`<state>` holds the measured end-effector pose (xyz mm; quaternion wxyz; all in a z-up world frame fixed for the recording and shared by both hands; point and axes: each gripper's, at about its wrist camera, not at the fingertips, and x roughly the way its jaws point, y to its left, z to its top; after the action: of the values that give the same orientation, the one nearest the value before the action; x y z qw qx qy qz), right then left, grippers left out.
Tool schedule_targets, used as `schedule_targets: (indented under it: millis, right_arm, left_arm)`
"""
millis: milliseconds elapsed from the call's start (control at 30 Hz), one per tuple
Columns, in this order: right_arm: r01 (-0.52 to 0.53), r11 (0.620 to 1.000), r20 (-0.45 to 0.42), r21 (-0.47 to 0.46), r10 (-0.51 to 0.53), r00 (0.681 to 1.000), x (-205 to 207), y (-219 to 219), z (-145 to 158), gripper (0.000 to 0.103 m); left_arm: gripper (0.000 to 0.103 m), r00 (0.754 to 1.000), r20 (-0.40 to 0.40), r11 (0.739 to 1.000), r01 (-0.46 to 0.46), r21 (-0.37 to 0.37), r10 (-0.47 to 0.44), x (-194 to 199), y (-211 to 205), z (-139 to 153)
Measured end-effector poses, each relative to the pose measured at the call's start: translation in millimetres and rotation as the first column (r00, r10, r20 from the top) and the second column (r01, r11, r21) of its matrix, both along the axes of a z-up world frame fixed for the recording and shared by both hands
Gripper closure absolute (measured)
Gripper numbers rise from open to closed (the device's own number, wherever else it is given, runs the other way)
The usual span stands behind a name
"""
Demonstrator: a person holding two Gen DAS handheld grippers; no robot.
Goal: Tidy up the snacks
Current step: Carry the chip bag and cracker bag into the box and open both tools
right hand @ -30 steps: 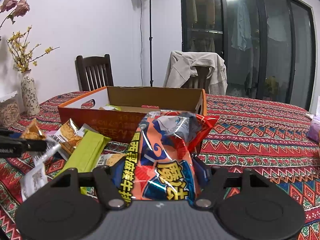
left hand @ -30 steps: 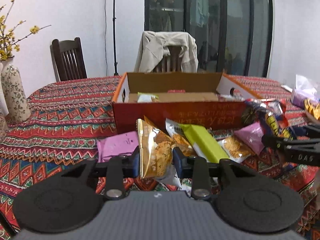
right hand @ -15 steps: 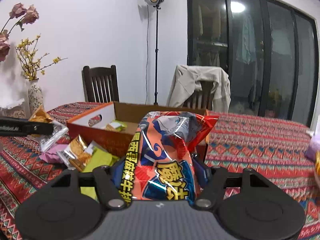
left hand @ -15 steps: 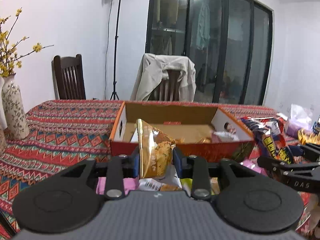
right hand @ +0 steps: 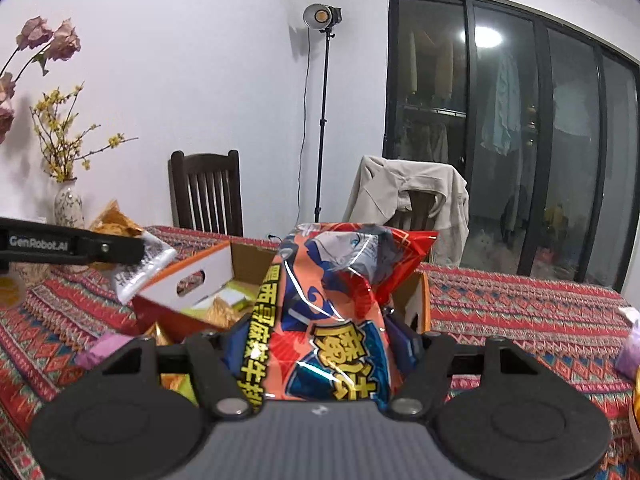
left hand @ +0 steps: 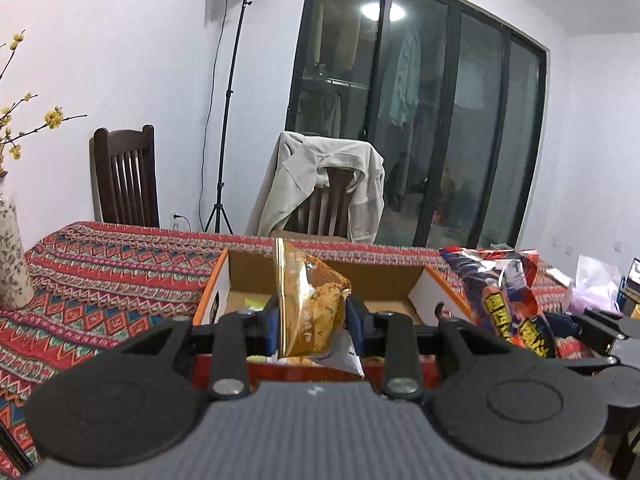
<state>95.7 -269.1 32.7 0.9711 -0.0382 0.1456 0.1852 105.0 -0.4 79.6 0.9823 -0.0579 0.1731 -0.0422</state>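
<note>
My left gripper (left hand: 313, 320) is shut on a gold snack packet (left hand: 308, 308) and holds it above the near wall of the open orange cardboard box (left hand: 224, 276). My right gripper (right hand: 320, 344) is shut on a large red and blue snack bag (right hand: 332, 312), held up in front of the same box (right hand: 188, 284). The red bag also shows at the right of the left wrist view (left hand: 504, 300). The left gripper with its gold packet shows at the left of the right wrist view (right hand: 120, 240). Green and yellow packets lie inside the box (right hand: 224, 300).
The table carries a red patterned cloth (left hand: 100, 272). Loose packets lie before the box, one pink (right hand: 100, 350). A flowered vase (right hand: 69, 208) stands at the left. Two chairs, one draped with a beige jacket (left hand: 320, 184), and a light stand (left hand: 228, 120) are behind.
Both grippers have risen and moved toward the box with their packets. The loose snacks on the cloth have dropped out of the left wrist view, and the box interior has come into sight.
</note>
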Motion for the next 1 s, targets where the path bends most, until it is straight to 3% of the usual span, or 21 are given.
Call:
schedule_targets:
  millis: [533, 1000]
  right_arm:
    - [0.02, 1.0, -0.012, 0.011, -0.02, 1.0, 83.3, 32.2, 16.5, 0.036]
    - [0.053, 0.999, -0.019, 0.01, -0.053, 0.998, 127.7, 40.4, -14.0, 0.036]
  left_arm:
    - [0.069, 0.997, 0.034, 0.996, -0.073, -0.049, 0.075, 76.1, 2.3, 21.9]
    - [0.069, 0.992, -0.061, 0.991, -0.11, -0.074, 0.106, 135.0, 24.4, -31.0]
